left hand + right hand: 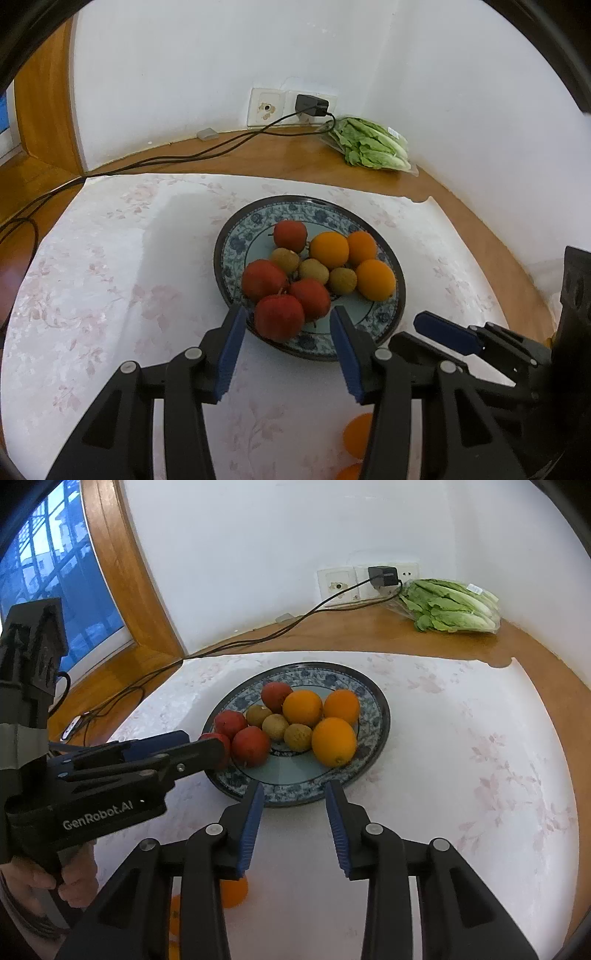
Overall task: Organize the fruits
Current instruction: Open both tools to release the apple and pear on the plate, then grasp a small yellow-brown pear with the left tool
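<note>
Covering wooden table (280, 155): floral cloth (110, 277).

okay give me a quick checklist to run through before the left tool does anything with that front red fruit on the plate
1. Left tool open: ok, its jaws stand apart on either side of the nearest red fruit.
2. Left tool holding nothing: ok, the fruit sits between the fingers but no pad contact shows.
3. Right tool out of the way: ok, open and empty at the plate front rim, beside the left tool.
4. Fruit free to lift: not ok, it presses against a neighbouring red fruit.
5. Plate steady: ok, flat on the floral cloth.
6. Oranges off the plate: cannot tell how many, the tools hide most of them.
</note>
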